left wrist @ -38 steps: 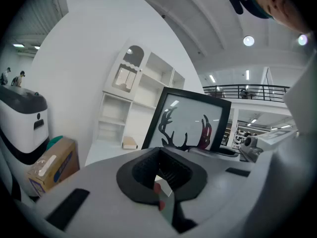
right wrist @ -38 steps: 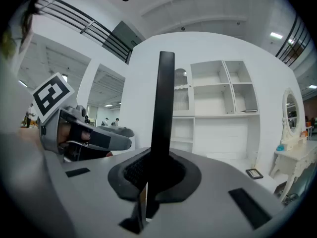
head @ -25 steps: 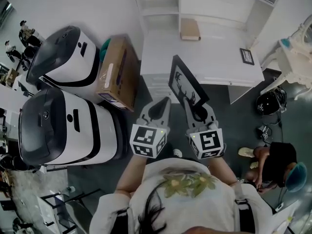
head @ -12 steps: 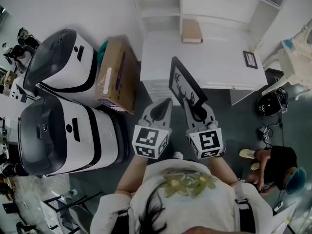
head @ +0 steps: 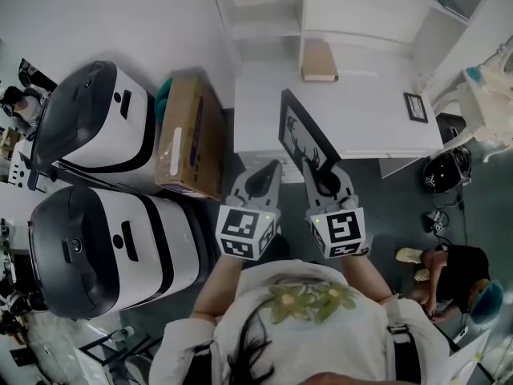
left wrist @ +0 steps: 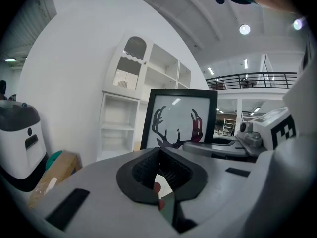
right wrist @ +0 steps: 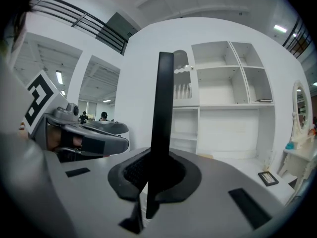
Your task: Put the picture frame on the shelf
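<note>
A white shelf [head: 260,22] and a white desk [head: 361,103] stand beyond my fingertips. My right gripper [head: 322,169] has its fingers pinched narrow on the lower edge of the picture frame [head: 300,135], which rises upright from between them. My left gripper [head: 264,173], just beside it, has its fingers closed together on nothing.

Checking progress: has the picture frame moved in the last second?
Yes, slightly. The picture frame, clamped in the right gripper, has come forward toward the shelf: its top corner now lies nearer the tan box on the white desk.
</note>
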{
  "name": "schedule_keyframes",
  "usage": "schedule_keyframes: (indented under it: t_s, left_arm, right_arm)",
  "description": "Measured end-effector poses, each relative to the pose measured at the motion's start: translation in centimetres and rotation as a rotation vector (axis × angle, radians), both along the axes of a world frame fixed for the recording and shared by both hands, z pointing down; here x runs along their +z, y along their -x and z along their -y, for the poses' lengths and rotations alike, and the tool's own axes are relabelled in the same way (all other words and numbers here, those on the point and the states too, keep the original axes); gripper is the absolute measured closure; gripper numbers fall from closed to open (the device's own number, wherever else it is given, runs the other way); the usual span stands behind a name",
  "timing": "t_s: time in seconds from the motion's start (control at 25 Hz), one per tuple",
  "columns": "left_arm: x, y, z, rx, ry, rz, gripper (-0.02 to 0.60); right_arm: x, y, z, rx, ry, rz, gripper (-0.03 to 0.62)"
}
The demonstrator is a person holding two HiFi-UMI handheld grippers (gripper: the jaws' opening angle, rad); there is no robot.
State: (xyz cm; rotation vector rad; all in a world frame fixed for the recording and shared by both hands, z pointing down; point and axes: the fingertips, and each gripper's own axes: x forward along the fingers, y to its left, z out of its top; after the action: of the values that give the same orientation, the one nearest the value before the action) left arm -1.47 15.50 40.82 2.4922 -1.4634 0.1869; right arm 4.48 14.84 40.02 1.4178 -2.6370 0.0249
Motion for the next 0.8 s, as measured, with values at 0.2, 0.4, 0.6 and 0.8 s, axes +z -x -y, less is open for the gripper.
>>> schedule_keyframes:
  t_s: [0.2,0.4,0.6,0.8]
  left_arm:
    - [0.0,2.0,3.1,0.025,0.003,-0.013,0.554]
    - [0.6,3.6,5.5,0.058,0.016,-0.028,0.554]
    - [1.7,4.3,7.1,0.095,0.036,-0.039,0.554]
    - [2.3,4.6,7.2,0.124,0.047,-0.053,0.554]
  right_arm:
    - [-0.2,1.7,2.9,0.034,-0.006,-0.015,0.554]
    - [0.2,3.1,5.3,0.075,0.002,-0.030,0.556]
    - [1.0,4.0,6.6,0.108,0.025,-0.036,0.556]
    - [1.7,4.6,6.9,0.117,0.047,-0.057,0.556]
